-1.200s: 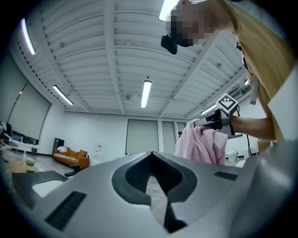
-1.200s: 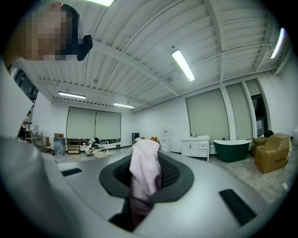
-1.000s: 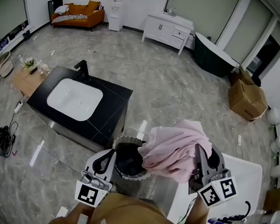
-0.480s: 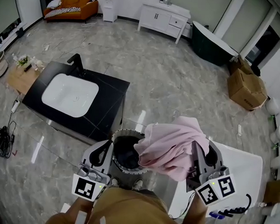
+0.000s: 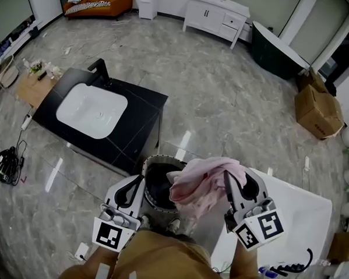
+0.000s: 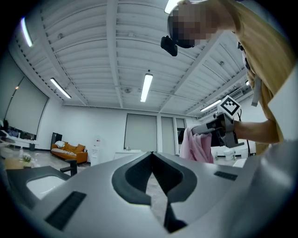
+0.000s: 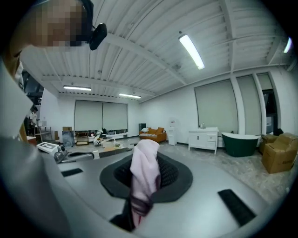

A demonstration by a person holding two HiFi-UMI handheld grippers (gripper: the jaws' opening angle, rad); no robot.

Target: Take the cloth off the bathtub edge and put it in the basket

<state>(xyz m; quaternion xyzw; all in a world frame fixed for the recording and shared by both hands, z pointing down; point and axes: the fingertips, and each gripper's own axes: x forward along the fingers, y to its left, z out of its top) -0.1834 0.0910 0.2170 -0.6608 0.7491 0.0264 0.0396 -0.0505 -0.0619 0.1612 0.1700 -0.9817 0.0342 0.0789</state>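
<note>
Pink cloth (image 5: 203,179) clenched in right hand-held gripper (image 5: 236,189), jaws just tightened on it, folds drooping over right rim of basket (image 5: 150,165). Basket mouth leftward of and below the grip. Empty left hand-held gripper (image 5: 132,193) pressed closed, just beside left rim.

We carry, left hand: left gripper (image 5: 139,185), pale grey shell, black teardrop recess behind the jaws, black rectangular insets on either side, white marker cube (image 5: 110,237) with black squares at the near end. Right hand: right gripper (image 5: 233,186), same make, with its own cube (image 5: 256,229). We wear a mustard-brown top (image 5: 156,262), pale straps (image 5: 101,274) and a black head camera (image 6: 169,44).
</note>
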